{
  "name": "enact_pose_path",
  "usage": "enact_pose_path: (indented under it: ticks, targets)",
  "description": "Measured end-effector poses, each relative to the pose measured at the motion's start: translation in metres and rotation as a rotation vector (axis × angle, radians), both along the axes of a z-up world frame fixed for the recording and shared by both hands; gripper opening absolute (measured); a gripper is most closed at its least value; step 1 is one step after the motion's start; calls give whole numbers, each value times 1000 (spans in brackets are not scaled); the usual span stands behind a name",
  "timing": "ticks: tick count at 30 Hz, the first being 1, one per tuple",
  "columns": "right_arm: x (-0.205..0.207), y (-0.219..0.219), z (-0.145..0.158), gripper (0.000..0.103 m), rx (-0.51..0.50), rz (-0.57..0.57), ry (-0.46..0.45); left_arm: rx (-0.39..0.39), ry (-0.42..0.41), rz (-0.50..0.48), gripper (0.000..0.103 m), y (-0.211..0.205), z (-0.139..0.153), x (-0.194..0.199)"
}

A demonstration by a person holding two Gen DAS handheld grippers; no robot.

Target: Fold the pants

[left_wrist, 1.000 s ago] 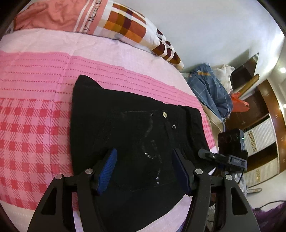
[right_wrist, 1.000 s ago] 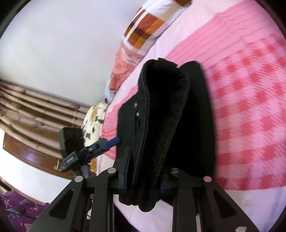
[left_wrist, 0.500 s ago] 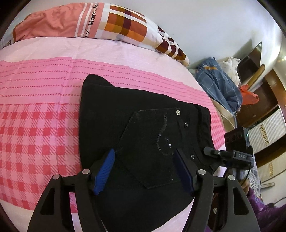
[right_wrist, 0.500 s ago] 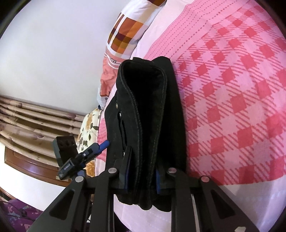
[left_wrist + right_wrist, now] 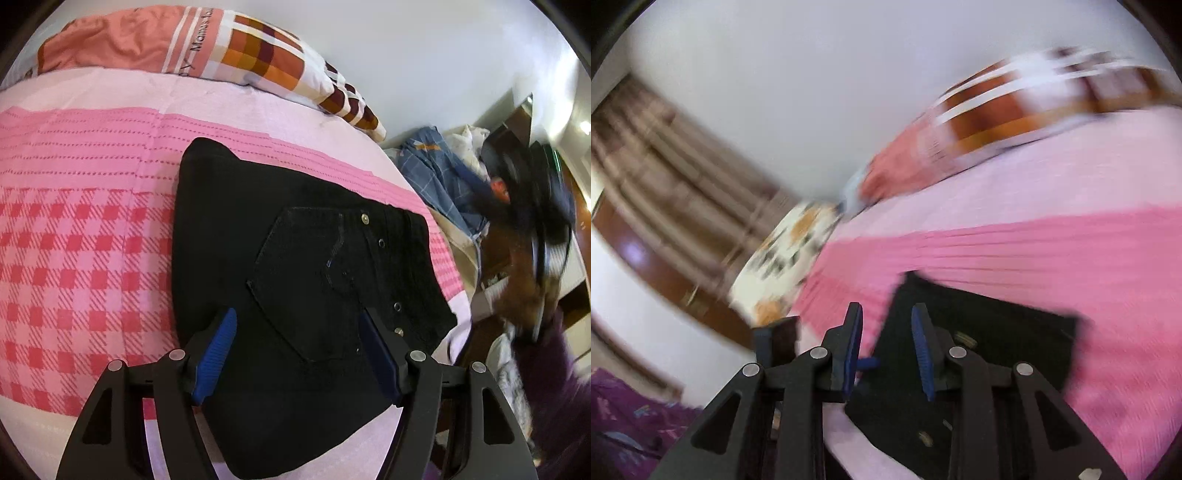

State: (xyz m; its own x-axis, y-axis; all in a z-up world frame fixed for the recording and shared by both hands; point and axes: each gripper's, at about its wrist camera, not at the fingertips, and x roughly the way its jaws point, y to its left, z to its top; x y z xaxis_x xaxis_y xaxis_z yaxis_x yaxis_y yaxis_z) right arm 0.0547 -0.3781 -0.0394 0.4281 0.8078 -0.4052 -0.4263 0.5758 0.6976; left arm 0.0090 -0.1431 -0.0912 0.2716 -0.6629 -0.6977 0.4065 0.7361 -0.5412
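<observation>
The black pants [image 5: 295, 280] are lying folded into a compact stack on the pink bedspread [image 5: 85, 236], directly ahead of and below the left gripper [image 5: 297, 354], with the back pocket and its rivets facing up. The stack's near edge is sitting close to the edge of the bed, under the left gripper's fingers.

The risk, as I judge it, is that the thick top layer is springing back or sliding, since nothing is pressing on it. A finger dragging across the cloth on the way out could be pulling the top fold askew, and a nudge toward the near edge could be tipping the stack off the bed.

The left gripper is standing well open, its blue pads straddling the near part of the pants, holding nothing; whether the pads are brushing the cloth I cannot tell. The right gripper [image 5: 886, 350] is opening, jaws narrowly apart, with no cloth between them; the pants are lying beyond and below it, apart from its pads. Its view is blurring heavily.

Farther ahead of the left gripper, a checked pillow [image 5: 258, 55] is resting by the wall.
</observation>
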Motion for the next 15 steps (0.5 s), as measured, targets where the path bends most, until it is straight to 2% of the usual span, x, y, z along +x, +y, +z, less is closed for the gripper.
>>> enact_pose_path:
  ticks: [4,7,13,14,15]
  targets:
    - [71,87,-20,27,-224,163,51,-37,-1,-1,74,-1,-4,-4]
    - [98,121,-34,27,-329,211,60,-27,-9,-13,75,-5,-9,-6]
    - [115,158,-55,26,-432,284,98,-27,-50,-53,85,-10,-9,-13]
    - [115,162,-57,21,-460,282,96,-34,-51,-57,87,-10,-10,-13]
    - [114,163,-57,5,-478,270,86,-45,-56,-59,89,-9,-11,-14]
